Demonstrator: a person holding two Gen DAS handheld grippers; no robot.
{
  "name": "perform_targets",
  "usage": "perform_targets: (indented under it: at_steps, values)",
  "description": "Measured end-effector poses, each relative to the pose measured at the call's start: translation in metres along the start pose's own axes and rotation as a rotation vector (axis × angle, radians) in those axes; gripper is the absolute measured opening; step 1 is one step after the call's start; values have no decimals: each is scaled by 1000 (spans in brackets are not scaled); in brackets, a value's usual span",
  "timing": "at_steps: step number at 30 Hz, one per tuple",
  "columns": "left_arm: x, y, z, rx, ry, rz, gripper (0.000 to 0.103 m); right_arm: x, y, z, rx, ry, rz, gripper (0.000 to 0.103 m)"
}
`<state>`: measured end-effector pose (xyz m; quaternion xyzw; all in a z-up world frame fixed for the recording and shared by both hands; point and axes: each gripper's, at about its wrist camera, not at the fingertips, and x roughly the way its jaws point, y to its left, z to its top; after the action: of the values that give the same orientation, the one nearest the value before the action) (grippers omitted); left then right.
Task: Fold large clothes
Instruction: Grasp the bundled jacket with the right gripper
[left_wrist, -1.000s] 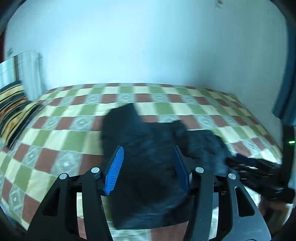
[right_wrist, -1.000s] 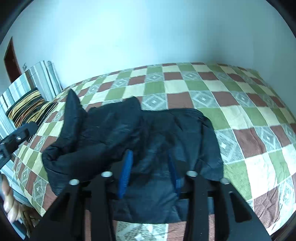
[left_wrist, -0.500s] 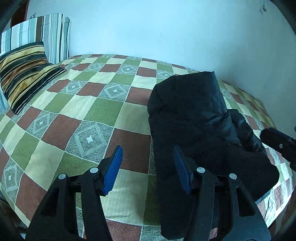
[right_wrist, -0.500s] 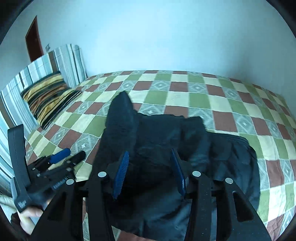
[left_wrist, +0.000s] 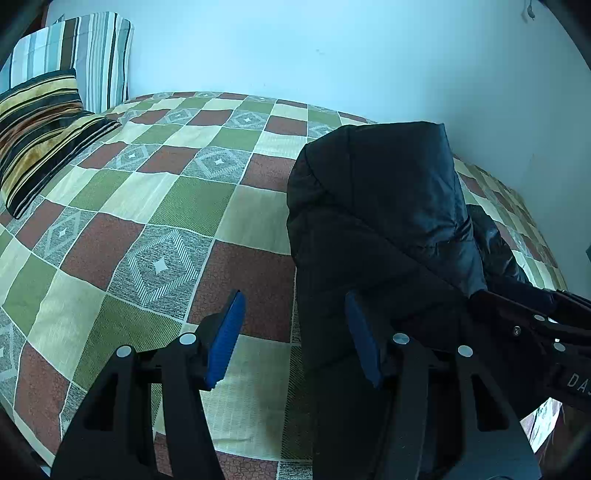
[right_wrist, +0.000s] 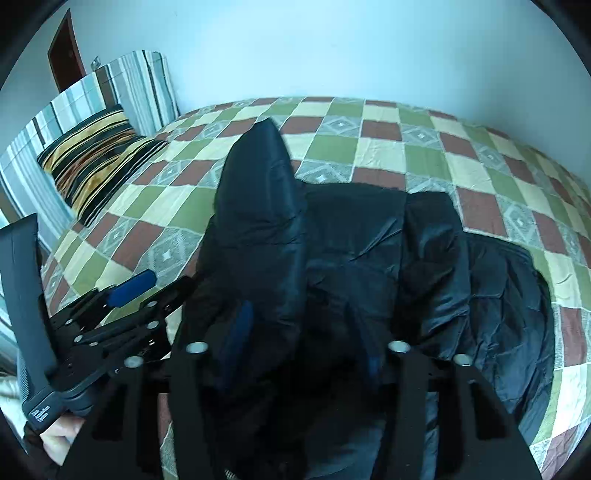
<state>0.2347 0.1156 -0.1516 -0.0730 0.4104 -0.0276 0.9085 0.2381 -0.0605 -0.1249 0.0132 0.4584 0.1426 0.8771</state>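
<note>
You are in the middle of folding the big black jacket (right_wrist: 354, 280). It lies bunched on the checked bedspread (left_wrist: 155, 229), near the bed's front edge, on the side far from the striped pillow (left_wrist: 40, 125) that sits up at the head end. One puffy part of the jacket stands up in a hump, so the fold is not flat yet.

Your left gripper (left_wrist: 295, 336) is let go — its blue pads hold nothing. One pad hangs over bare bedspread, and the other sits just beside the jacket's left edge. That edge runs in between the two pads, but they do not press on it.

Your right gripper (right_wrist: 306, 339) is right over the dark middle of the jacket. Its jaws are closing now, and cloth seems to lie between them. It is too dark there to say if the pads already pinch the cloth.

For the next move I think you need a good pinch on both sides. Bring the left gripper a bit more onto the jacket's edge and close it on the cloth. Then lift both hands together — not too fast — and lay the hump down flat. The jacket is puffy and slippery, so grab a thick bit.
</note>
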Motion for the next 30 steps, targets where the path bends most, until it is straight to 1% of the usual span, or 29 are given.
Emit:
perform_targets:
  at_steps: [1, 2, 3, 5, 6, 8, 10, 19, 22, 25, 30]
  values:
    - [1, 0, 0, -1, 1, 0, 56, 1, 1, -1, 0, 9, 14, 35]
    - [1, 0, 0, 0, 2, 0, 56, 2, 1, -1, -4, 15, 18, 30]
    - [1, -1, 0, 1, 2, 2, 56, 2, 3, -1, -10, 19, 21, 27]
    - [2, -1, 0, 1, 3, 3, 56, 3, 4, -2, -14, 22, 30, 19]
    - [2, -1, 0, 2, 4, 3, 56, 2, 5, -2, -18, 21, 29, 17]
    - [2, -1, 0, 3, 4, 4, 56, 2, 5, -3, -20, 16, 29, 8]
    - [2, -1, 0, 2, 3, 4, 56, 1, 5, -4, -22, 5, 21, 4]
    - [1, 1, 1, 4, 0, 4, 56, -12, -6, -5, 11, -49, 19, 1]
    - [-1, -1, 2, 9, -2, 5, 56, -19, -13, -6, 8, -67, -6, 1]
    - [-3, -5, 4, 18, -6, 0, 56, -30, -27, -7, 22, -91, -31, 1]
    - [-6, -21, 8, 46, -15, -28, 56, -46, -61, -11, 78, -118, -75, 0]
